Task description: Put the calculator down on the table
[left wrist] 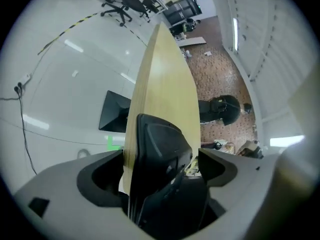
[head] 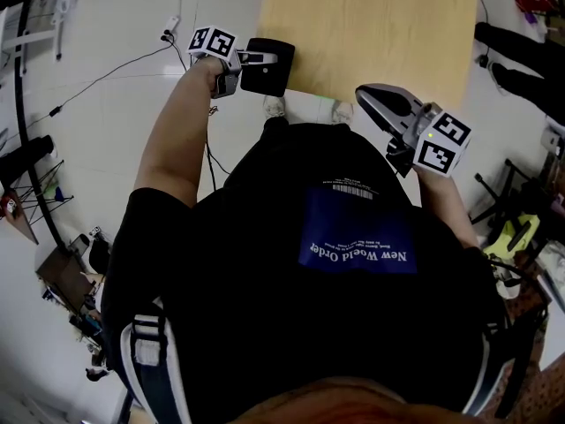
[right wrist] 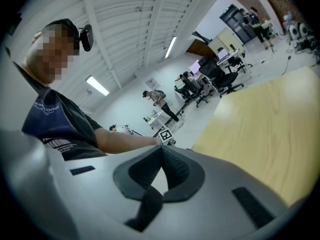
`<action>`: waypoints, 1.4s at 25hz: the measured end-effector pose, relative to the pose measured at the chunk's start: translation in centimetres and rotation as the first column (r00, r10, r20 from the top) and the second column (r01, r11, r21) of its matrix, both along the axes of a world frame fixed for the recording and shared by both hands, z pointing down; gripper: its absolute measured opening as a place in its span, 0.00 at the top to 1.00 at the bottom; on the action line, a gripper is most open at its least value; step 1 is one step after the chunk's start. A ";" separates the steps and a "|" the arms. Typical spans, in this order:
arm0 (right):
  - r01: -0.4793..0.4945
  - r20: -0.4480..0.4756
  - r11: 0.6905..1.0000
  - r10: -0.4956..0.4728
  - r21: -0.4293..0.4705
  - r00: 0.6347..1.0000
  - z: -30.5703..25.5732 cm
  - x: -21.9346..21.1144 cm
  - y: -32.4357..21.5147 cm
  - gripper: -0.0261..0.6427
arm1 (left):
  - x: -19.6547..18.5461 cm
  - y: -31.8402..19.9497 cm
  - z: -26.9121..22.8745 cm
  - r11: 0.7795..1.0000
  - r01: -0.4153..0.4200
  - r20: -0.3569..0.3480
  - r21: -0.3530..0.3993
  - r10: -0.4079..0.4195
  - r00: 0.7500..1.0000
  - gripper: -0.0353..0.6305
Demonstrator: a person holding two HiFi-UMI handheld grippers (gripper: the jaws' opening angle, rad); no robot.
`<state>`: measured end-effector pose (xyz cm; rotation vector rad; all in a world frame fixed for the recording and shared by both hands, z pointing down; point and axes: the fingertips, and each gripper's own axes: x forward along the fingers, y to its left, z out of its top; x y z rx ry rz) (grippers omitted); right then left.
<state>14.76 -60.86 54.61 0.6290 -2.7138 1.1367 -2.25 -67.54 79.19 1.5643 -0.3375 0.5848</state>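
Left gripper view puts the calculator (left wrist: 157, 134) right between the jaws of your left gripper (left wrist: 161, 156). Those jaws stand wide apart with a sliver of space on each side, so the pads do not seem to press on it. The calculator looks to rest on the table (left wrist: 165, 69), with a strip of wood showing beside it. In the head view it sits at the table's near left corner, and part of it may hang over the edge, though I cannot tell that for sure. The set-down looks as good as made, so the care now goes into leaving it. Draw the left gripper straight back along the line of its jaws, hold them as wide as they are, and do not roll your wrist on the way out, since either pad could catch a side of the calculator and drag it toward you. So near the edge, a small tug could send it to the floor (head: 115, 25). If it looks to overhang, nudge it further onto the wood first. Your right gripper (right wrist: 160, 151) has its jaws together on nothing and hangs by the near edge of the table, well apart from the calculator; leave it out of this.
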 end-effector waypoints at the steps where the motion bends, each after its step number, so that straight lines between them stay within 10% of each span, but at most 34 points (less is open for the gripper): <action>1: 0.000 -0.003 1.000 0.000 -0.002 1.000 0.0 0.1 0.1 0.98 | -0.1 0.0 -0.1 1.000 0.018 -0.028 -0.016 -0.019 0.999 0.27; 15: -0.001 0.004 1.000 0.001 0.017 1.000 -0.2 0.4 -0.4 0.98 | -10.7 -0.4 -1.5 0.955 0.285 -0.127 0.084 -0.273 0.953 0.27; 20: -0.015 0.021 0.997 0.014 0.073 1.000 -2.6 2.1 -0.9 0.98 | -12.8 -0.3 -12.1 0.797 0.580 -0.417 0.169 -0.475 0.775 0.27; 24: -0.014 0.020 0.977 0.010 0.214 1.000 -6.2 4.2 -3.1 0.98 | -10.2 -2.0 -24.2 0.667 0.659 -0.664 0.346 -0.323 0.675 0.27; 26: -0.010 0.005 0.963 0.009 0.269 1.000 -8.1 6.0 -3.8 0.98 | -6.3 -1.6 -30.1 0.614 0.645 -0.714 0.455 -0.180 0.676 0.28; 30: -0.014 -0.036 0.927 0.029 0.375 0.999 -11.7 8.6 -4.9 0.98 | 0.5 -0.6 -37.7 0.382 0.619 -0.650 0.686 -0.061 0.758 0.71; 35: -0.052 -0.062 0.886 0.091 0.461 0.994 -14.5 9.7 -4.4 0.98 | 5.9 2.3 -41.8 0.277 0.597 -0.628 0.753 0.031 0.778 0.94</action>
